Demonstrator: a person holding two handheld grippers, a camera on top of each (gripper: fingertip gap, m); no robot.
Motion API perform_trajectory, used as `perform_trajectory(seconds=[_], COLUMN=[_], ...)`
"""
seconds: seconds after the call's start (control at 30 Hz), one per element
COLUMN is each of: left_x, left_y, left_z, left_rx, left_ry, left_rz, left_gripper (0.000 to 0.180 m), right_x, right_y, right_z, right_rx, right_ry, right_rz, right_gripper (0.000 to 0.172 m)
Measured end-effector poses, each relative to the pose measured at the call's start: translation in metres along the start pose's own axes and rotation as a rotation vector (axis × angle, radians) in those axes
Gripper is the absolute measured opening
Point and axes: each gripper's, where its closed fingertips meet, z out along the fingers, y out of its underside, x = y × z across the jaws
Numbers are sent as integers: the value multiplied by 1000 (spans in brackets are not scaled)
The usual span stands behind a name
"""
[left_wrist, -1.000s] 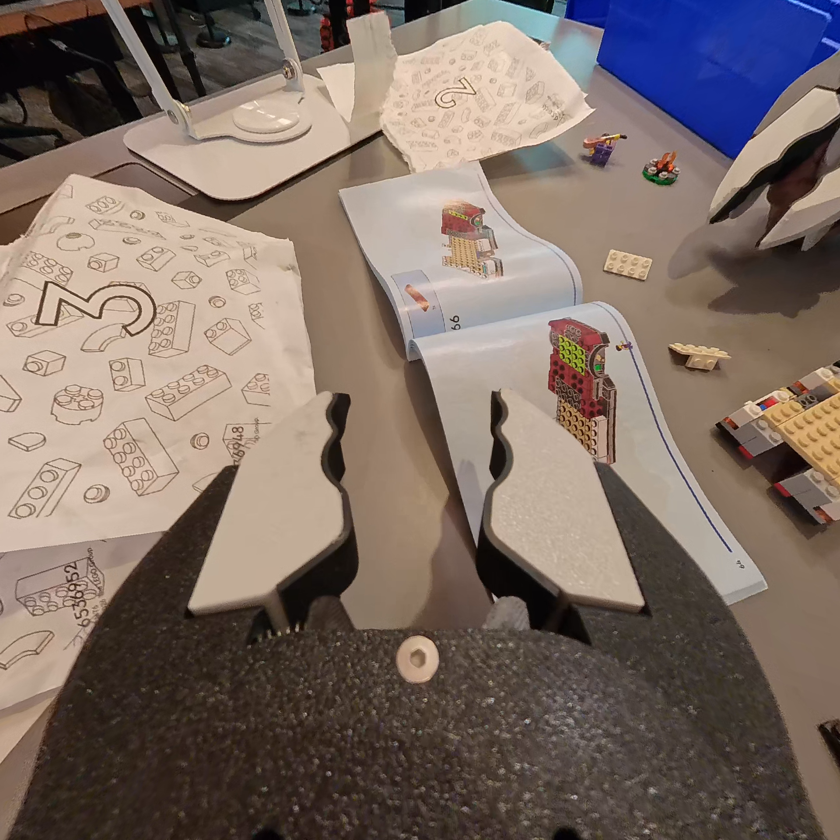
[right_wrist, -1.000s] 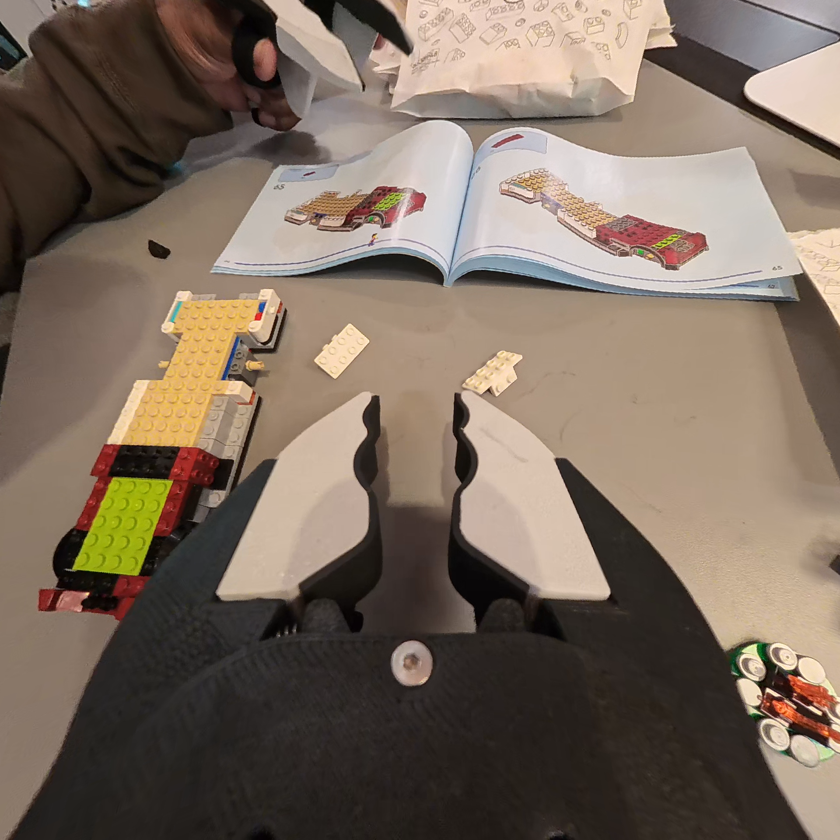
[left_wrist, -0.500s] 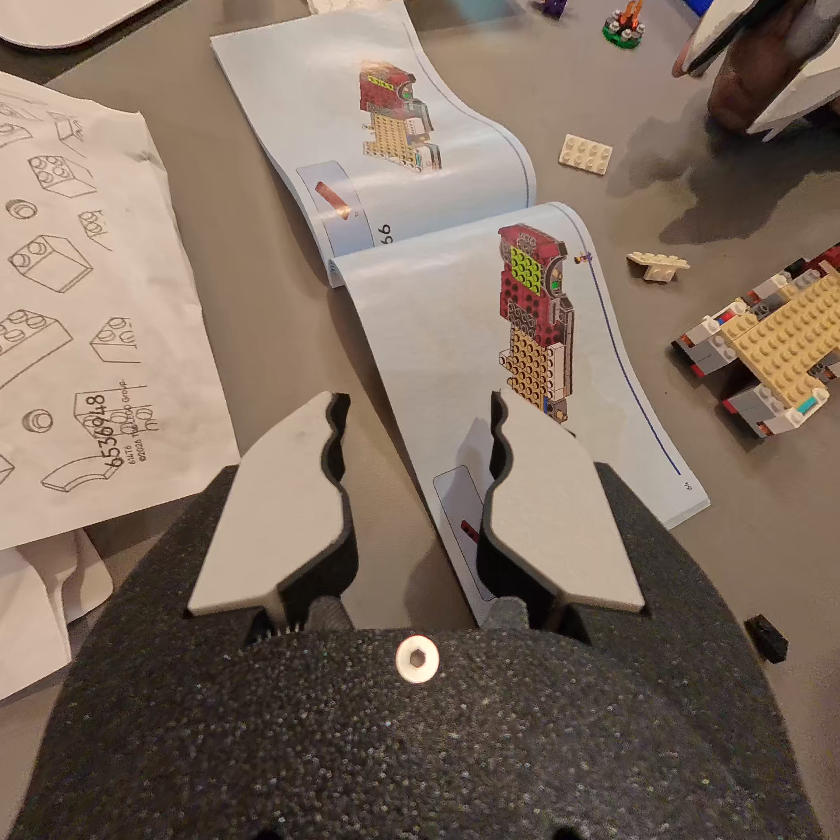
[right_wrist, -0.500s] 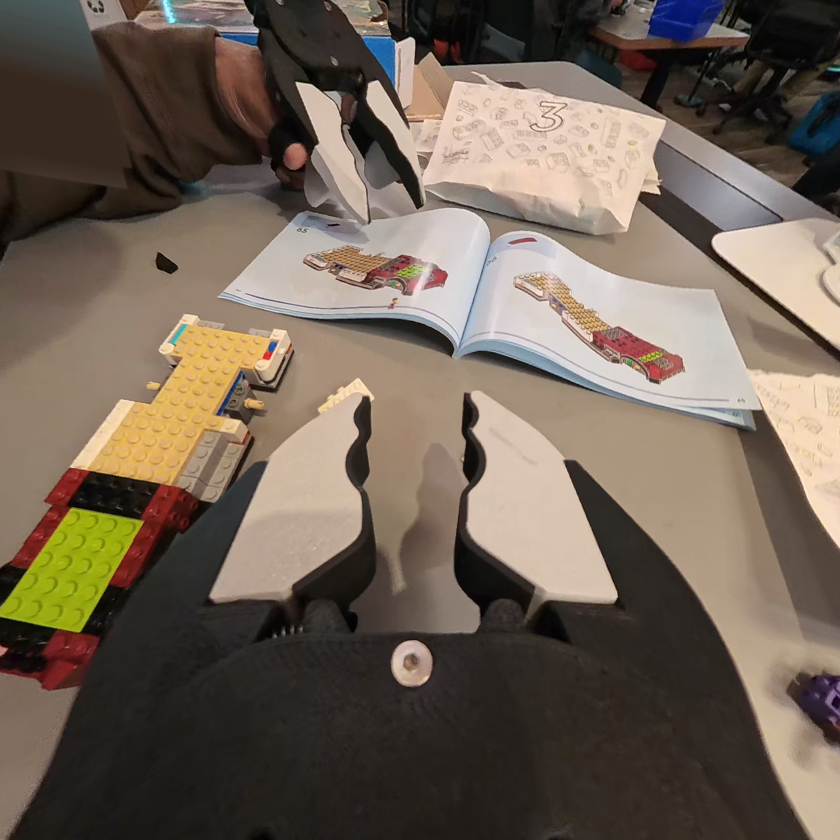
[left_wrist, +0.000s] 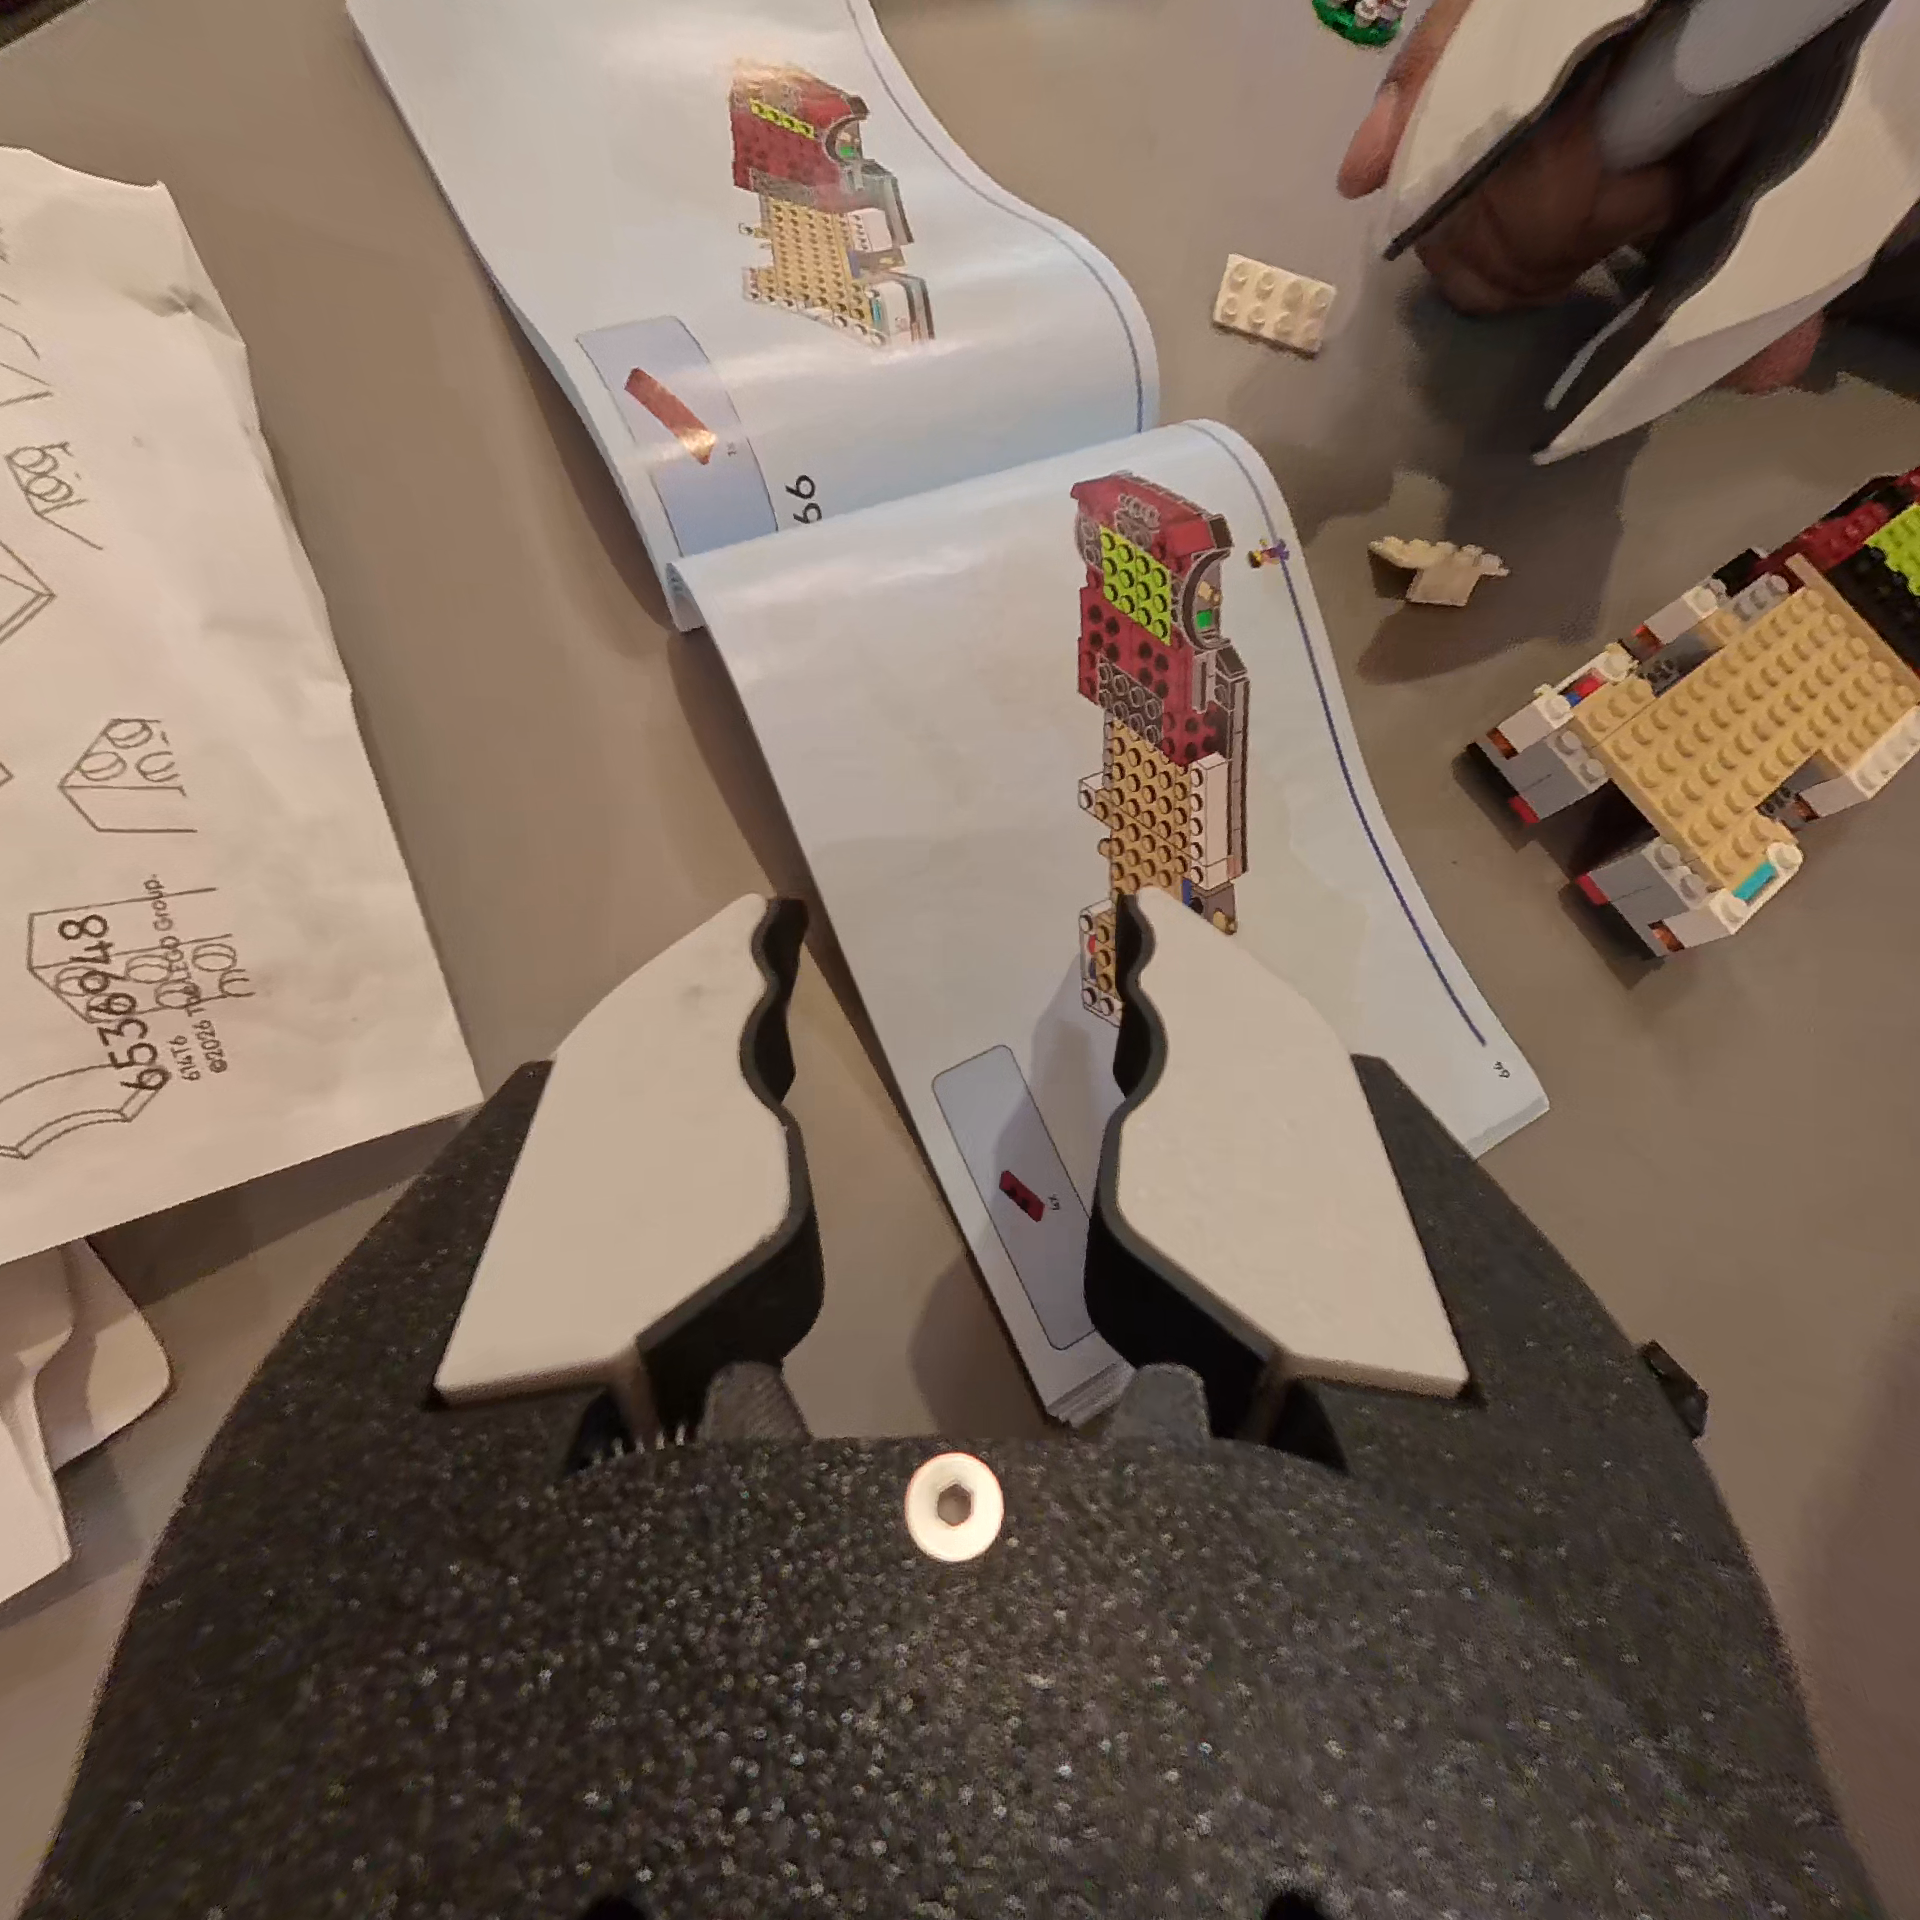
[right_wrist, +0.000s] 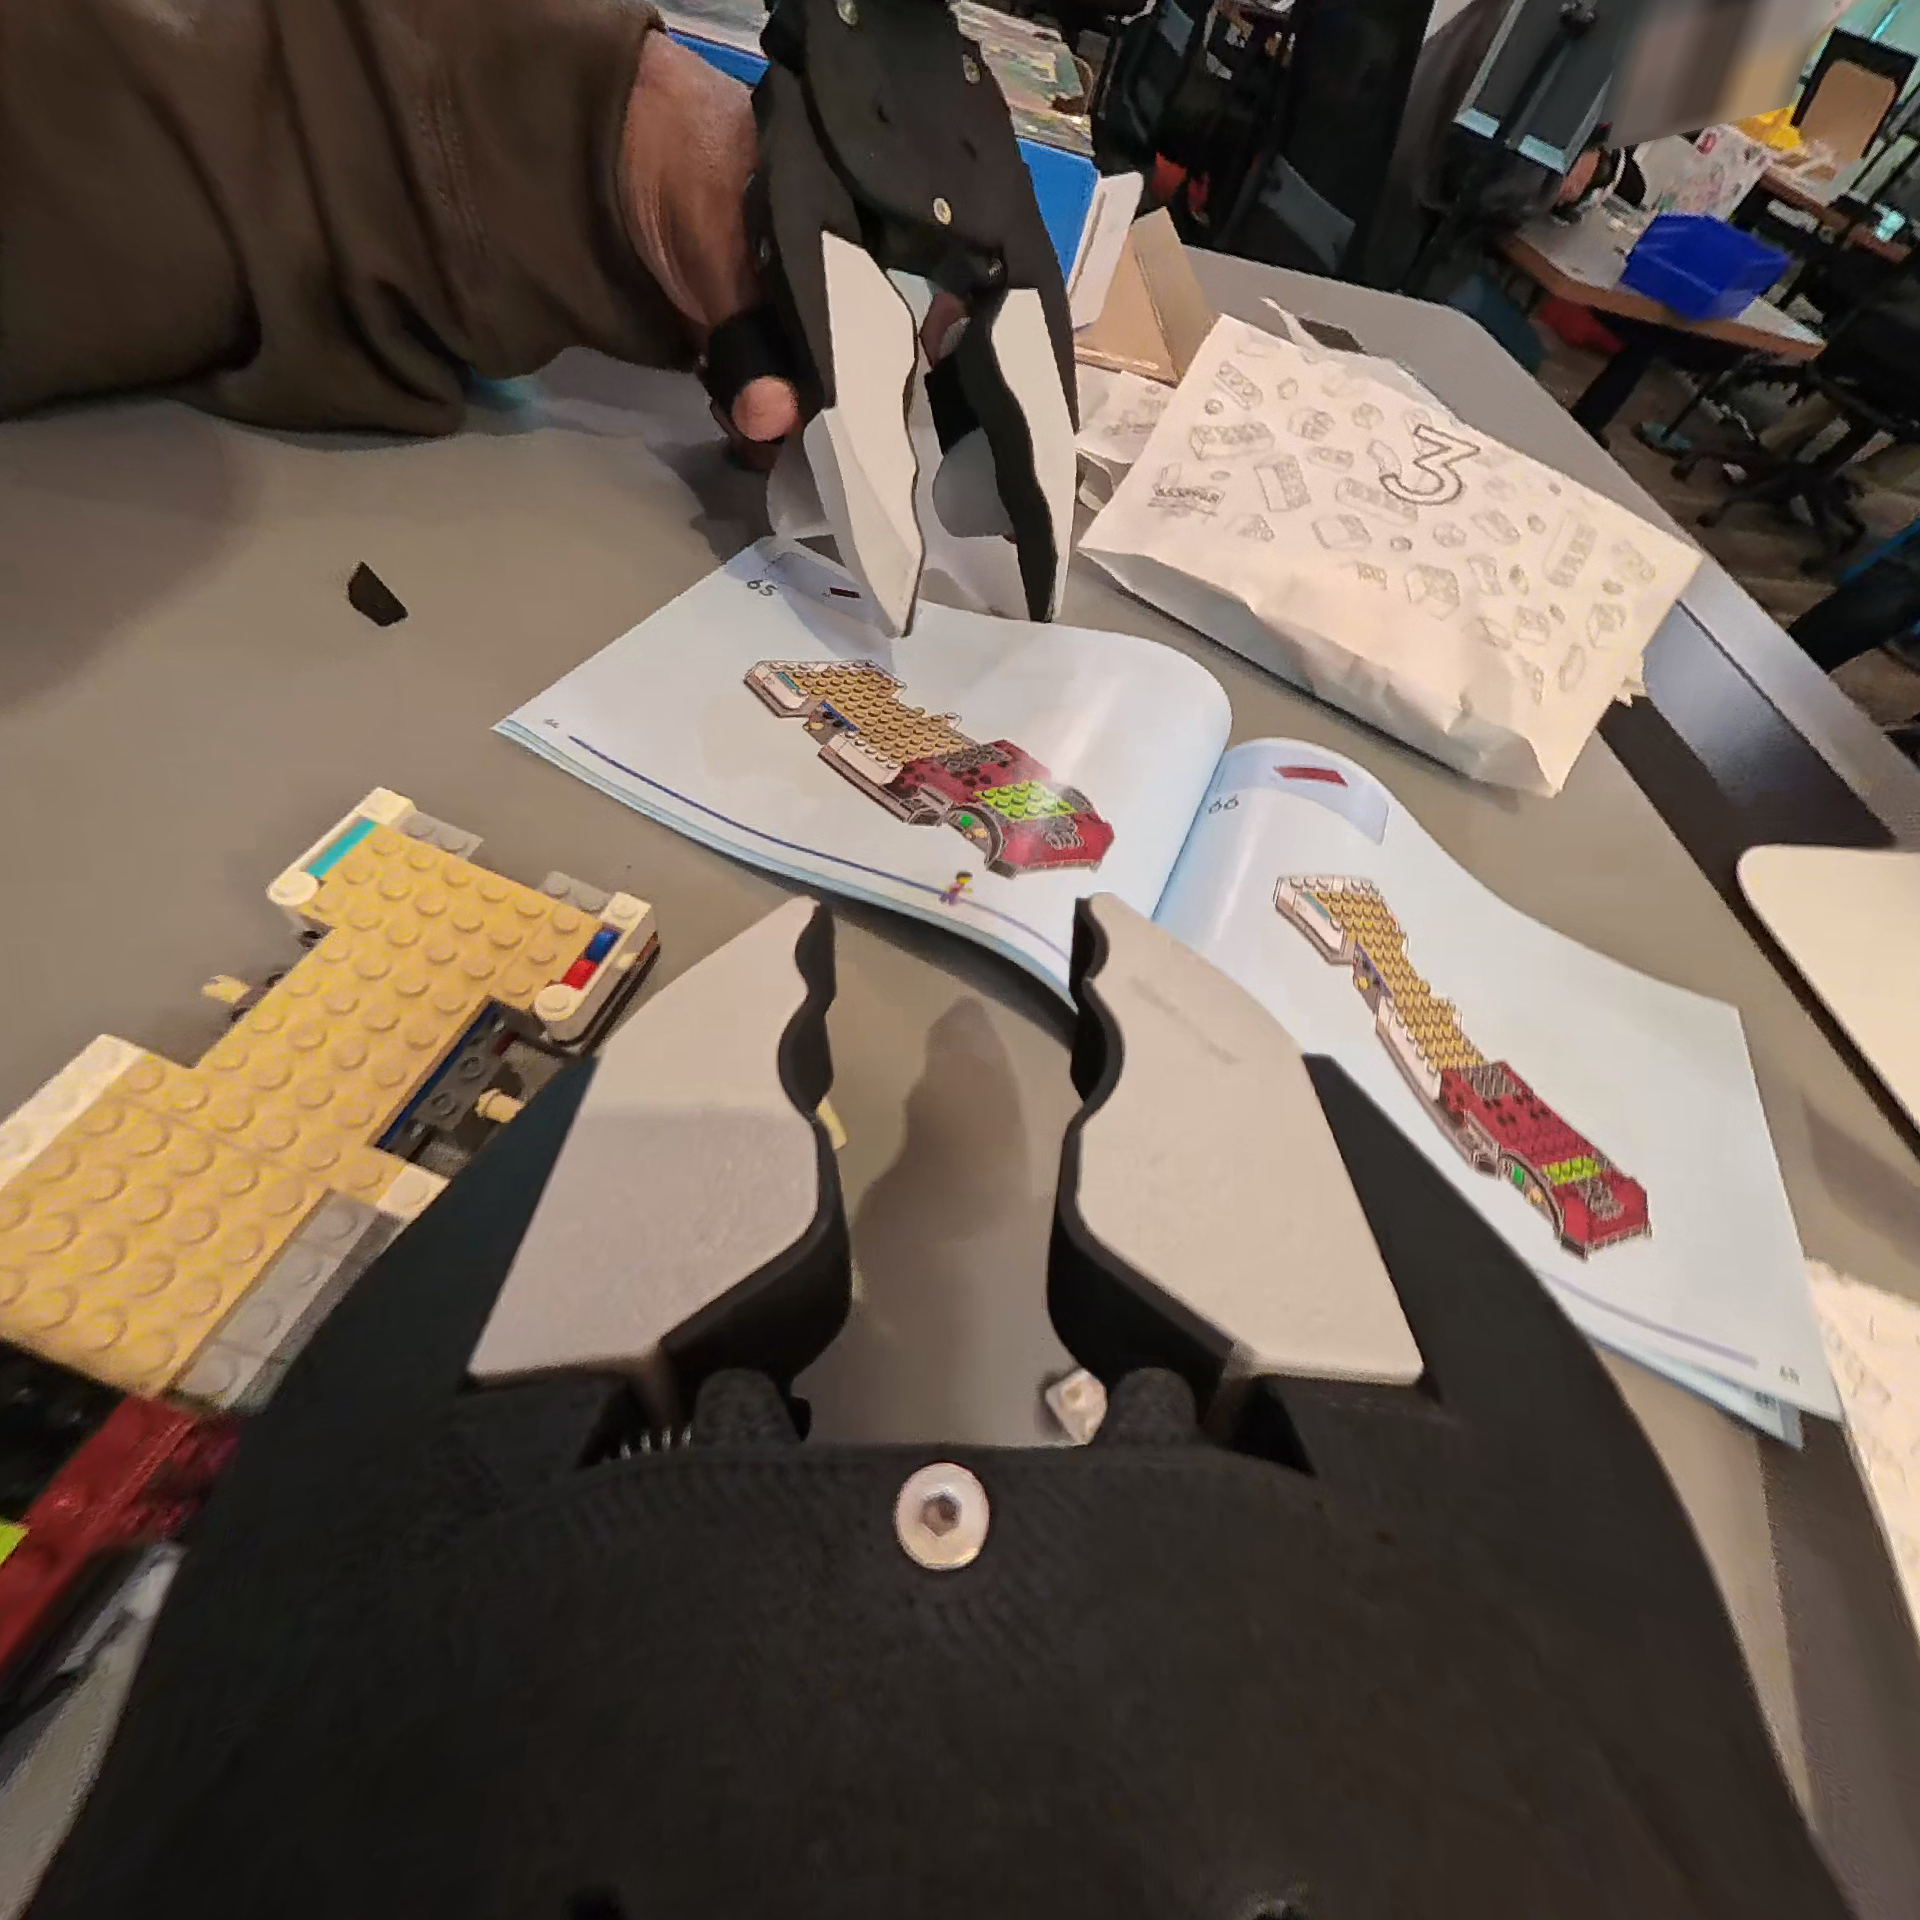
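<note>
my left gripper (left_wrist: 951, 914) has its fingers well apart and nothing between them. it hangs over the long edge of the open instruction booklet (left_wrist: 935, 779), one finger above bare table (left_wrist: 468, 520), the other above the printed page. the right wrist view shows its tips low over the booklet's far corner, but i cannot tell whether they touch the paper. my right gripper (right_wrist: 951, 914) is also spread and empty, poised over grey table just short of the booklet's spine fold, with a small pale piece (right_wrist: 1075, 1403) lying below the base of its fingers. just to its left sits the tan-topped brick model (right_wrist: 312, 1039), close beside the finger but apart from it. a cream plate (left_wrist: 1273, 303) and a small tan piece (left_wrist: 1439, 571) lie loose between booklet and model, near that gripper. for room: the printed paper bag (left_wrist: 156, 623) bounds my left side and another white paper bag (right_wrist: 1403, 540) lies beyond the booklet, near the table's far edge, while a flat white base (right_wrist: 1849, 956) sits off to the right. the open strip runs between booklet and model, and a small black piece (right_wrist: 374, 597) lies alone on the clear stretch beyond the model.
</note>
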Motion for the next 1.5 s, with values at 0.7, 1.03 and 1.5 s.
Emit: perform_trajectory(seconds=[0.7,1.03,1.5], left_x=[10,10,11], left_y=[-1,-1,1], left_z=[0,0,2], left_rx=[-36,-37,-46], left_ry=[7,7,12], left_rz=[33,30,23], left_gripper=[60,60,60], right_x=[-10,-15,-17], right_y=[11,14,16], right_z=[26,36,41], right_rx=[-113,-157,-183], right_ry=[17,-1,-68], right_rz=[-201,-268,-228], right_gripper=[42,39,22])
